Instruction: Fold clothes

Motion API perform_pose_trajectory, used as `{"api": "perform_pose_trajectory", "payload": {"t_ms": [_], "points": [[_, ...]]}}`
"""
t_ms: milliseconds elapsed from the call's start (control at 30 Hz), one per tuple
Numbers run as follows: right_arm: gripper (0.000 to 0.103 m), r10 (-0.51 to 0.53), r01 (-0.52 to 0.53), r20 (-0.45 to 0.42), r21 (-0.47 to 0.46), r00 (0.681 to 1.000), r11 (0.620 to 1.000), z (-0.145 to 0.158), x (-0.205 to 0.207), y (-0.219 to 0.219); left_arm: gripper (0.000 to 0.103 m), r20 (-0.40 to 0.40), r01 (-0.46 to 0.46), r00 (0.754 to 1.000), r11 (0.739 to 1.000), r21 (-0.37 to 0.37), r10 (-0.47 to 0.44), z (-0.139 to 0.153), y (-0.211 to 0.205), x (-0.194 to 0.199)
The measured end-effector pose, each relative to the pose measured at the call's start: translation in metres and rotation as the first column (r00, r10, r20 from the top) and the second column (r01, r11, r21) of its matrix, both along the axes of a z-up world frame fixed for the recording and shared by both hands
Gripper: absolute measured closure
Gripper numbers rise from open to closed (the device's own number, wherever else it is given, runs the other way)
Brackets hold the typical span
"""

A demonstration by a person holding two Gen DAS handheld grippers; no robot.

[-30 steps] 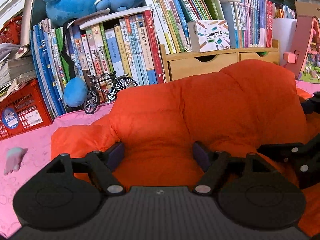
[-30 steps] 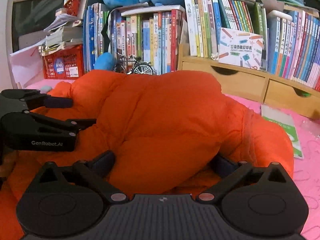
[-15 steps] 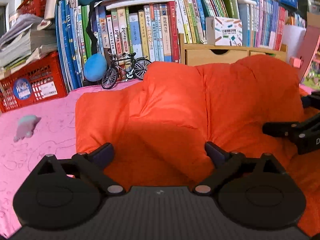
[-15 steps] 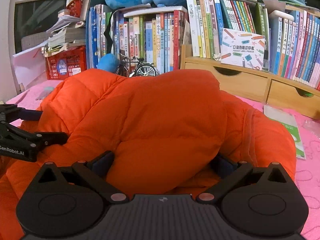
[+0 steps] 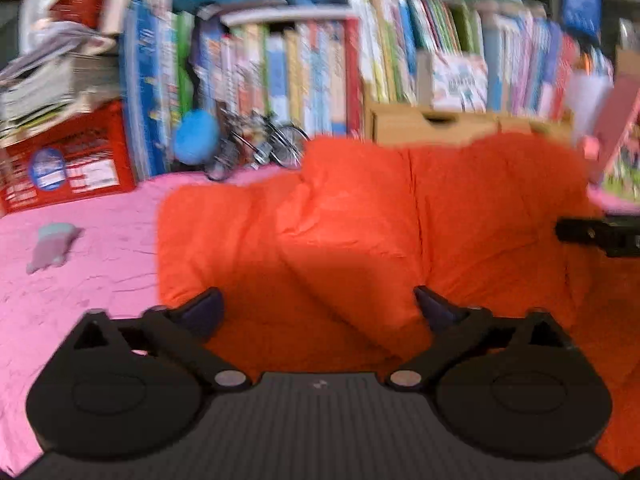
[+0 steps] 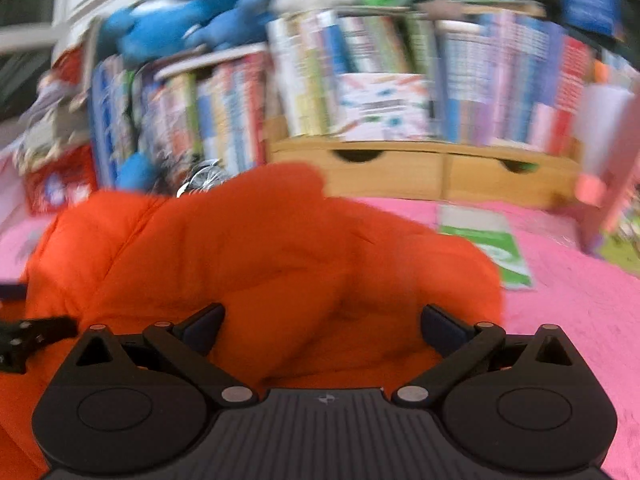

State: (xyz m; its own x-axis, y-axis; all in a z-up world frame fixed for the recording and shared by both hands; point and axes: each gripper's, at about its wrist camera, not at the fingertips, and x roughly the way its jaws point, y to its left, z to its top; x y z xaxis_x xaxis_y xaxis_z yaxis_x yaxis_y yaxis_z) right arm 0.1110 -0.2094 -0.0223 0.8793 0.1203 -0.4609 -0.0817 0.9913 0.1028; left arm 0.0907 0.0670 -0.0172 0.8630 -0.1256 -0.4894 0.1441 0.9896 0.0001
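Two grippers are in front of you, and both stand with their jaws spread wide apart, holding nothing. Your left gripper (image 5: 316, 308) sits low over the near left part of the orange puffer jacket (image 5: 360, 240), its two fingertips resting on or just above the fabric; the blur keeps you from telling which. Your right gripper (image 6: 322, 326) is the same over the near right part of the jacket (image 6: 260, 264). Each gripper shows at the edge of the other's view.

The jacket lies bunched in a puffy heap on the pink surface (image 5: 80, 280), taking up the middle of it. A small grey-pink toy (image 5: 50, 246) lies well apart from it on the left. On the right, a green and white packet (image 6: 486, 240) lies flat just beside the jacket's far right edge.

Along the far side, a red plastic crate (image 5: 68, 168) stands at the left; paper labels are stuck on its front, and what it holds is hidden from you. A stack of papers (image 5: 52, 88) rests on top of it. A wooden drawer unit (image 6: 420, 172) has two drawers, both closed, with a row of books (image 6: 500, 92) and a white printed box (image 6: 380, 106) standing on top. More books (image 5: 260, 80) stand upright to its left, with blue plush toys (image 6: 180, 28) lying on them and a small model bicycle (image 5: 256, 148) in front.
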Motion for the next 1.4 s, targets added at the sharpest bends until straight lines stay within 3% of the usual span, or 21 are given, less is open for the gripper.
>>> {"api": "perform_pose_trajectory", "payload": {"t_ms": [67, 167, 300, 400, 467, 600, 767, 933, 1033, 1100, 1200, 1300, 1400], "points": [[0.0, -0.012, 0.009, 0.039, 0.081, 0.999, 0.997, 0.009, -0.014, -0.02, 0.01, 0.067, 0.031, 0.997, 0.999, -0.042, -0.028, 0.015, 0.003, -0.011], [0.0, -0.02, 0.006, 0.187, 0.08, 0.982, 0.997, 0.031, -0.031, -0.03, 0.007, 0.093, 0.003, 0.996, 0.998, -0.057, 0.002, 0.027, -0.007, 0.018], [0.0, 0.042, -0.096, 0.44, 0.101, 0.897, 0.99, 0.065, -0.019, -0.019, 0.007, 0.126, -0.034, 0.991, 0.996, -0.078, 0.043, 0.043, -0.02, 0.057], [0.0, 0.078, -0.118, 0.36, 0.09, 0.93, 0.989, 0.083, 0.031, 0.003, 0.009, 0.15, -0.06, 0.986, 0.994, -0.094, 0.074, 0.055, -0.03, 0.087], [0.002, 0.102, -0.131, 0.278, 0.087, 0.955, 0.988, 0.077, 0.064, 0.017, 0.017, 0.124, -0.1, 0.986, 0.993, -0.064, 0.107, 0.047, -0.036, 0.105], [0.004, 0.072, -0.08, 0.132, 0.052, 0.989, 0.995, 0.042, 0.101, 0.036, 0.017, 0.068, -0.2, 0.978, 0.98, 0.021, 0.198, 0.005, -0.035, 0.122], [0.002, -0.022, 0.021, 0.01, 0.088, 1.0, 0.996, -0.001, 0.115, 0.022, 0.016, 0.014, -0.226, 0.974, 0.974, 0.001, 0.226, -0.015, -0.024, 0.123], [0.0, -0.108, 0.108, -0.011, 0.012, 0.994, 0.994, -0.01, 0.114, 0.027, 0.016, -0.007, -0.241, 0.971, 0.971, -0.008, 0.241, -0.017, -0.02, 0.124], [0.0, -0.224, 0.225, -0.024, 0.011, 0.974, 0.974, -0.01, 0.114, 0.019, 0.016, -0.021, -0.263, 0.965, 0.965, -0.029, 0.262, -0.016, -0.016, 0.128], [0.001, -0.302, 0.302, -0.032, 0.01, 0.953, 0.953, -0.011, 0.113, 0.014, 0.016, -0.023, -0.279, 0.96, 0.96, -0.034, 0.279, -0.016, -0.015, 0.128], [0.001, -0.452, 0.454, -0.058, 0.02, 0.89, 0.891, -0.012, 0.112, 0.001, 0.016, -0.026, -0.287, 0.958, 0.956, -0.068, 0.286, -0.015, -0.01, 0.127], [0.007, -0.515, 0.519, -0.071, 0.06, 0.854, 0.853, -0.01, 0.104, -0.014, 0.016, -0.038, -0.277, 0.961, 0.954, -0.118, 0.274, -0.016, -0.003, 0.127], [0.009, -0.453, 0.449, 0.039, 0.075, 0.891, 0.89, 0.014, 0.087, -0.01, 0.016, -0.046, -0.267, 0.964, 0.952, -0.15, 0.263, -0.015, 0.0, 0.127]]}}
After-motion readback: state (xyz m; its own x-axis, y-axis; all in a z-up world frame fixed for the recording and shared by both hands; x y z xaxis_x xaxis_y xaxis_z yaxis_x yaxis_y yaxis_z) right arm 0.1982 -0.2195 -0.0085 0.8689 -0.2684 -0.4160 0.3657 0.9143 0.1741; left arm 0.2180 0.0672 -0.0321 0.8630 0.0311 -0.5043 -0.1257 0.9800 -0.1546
